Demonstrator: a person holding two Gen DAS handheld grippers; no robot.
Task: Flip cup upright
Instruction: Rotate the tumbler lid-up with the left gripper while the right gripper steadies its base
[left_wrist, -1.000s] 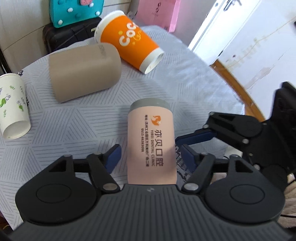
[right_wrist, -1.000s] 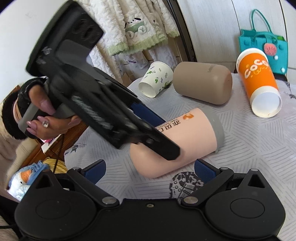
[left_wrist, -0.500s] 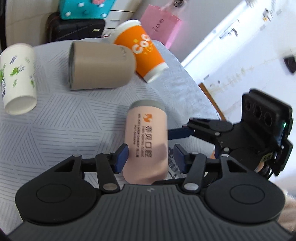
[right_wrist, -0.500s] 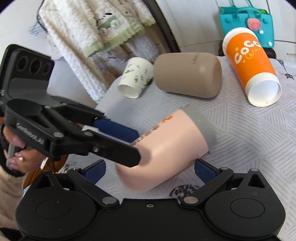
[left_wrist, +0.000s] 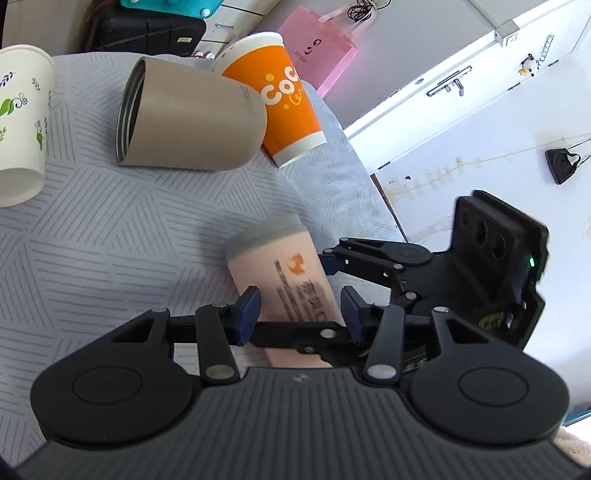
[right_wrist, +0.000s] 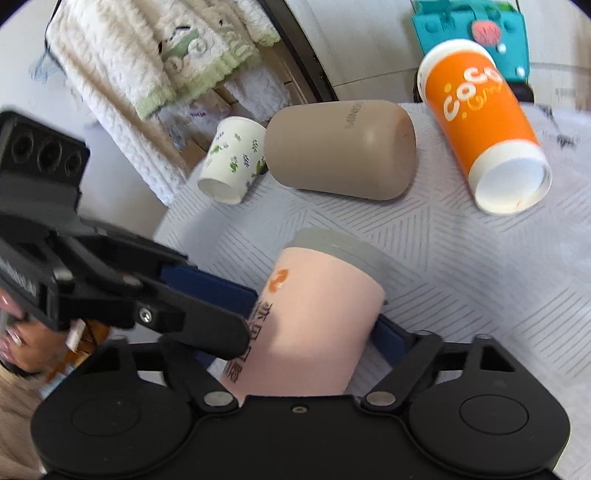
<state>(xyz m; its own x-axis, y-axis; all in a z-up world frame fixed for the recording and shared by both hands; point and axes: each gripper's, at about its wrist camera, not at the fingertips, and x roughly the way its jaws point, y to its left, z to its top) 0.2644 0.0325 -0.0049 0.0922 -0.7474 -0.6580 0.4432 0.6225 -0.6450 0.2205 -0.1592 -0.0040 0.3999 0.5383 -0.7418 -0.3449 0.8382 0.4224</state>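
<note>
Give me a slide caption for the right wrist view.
Both grippers clamp the pink cup, three other cups lying behind it.

**Colours and patterns on the counter**

The cup (right_wrist: 325, 317) is pale pink with a grey band, an orange logo and black lettering. The tumbler (left_wrist: 192, 114) is matte tan. One paper cup (right_wrist: 480, 122) is orange with white rims and white "CoCo" lettering; another (right_wrist: 232, 162) is white with green leaf sprigs. The counter (left_wrist: 110, 229) cloth is pale grey with darker striped triangles. Both grippers' fingers (left_wrist: 248, 308) are blue on black frames.
</note>
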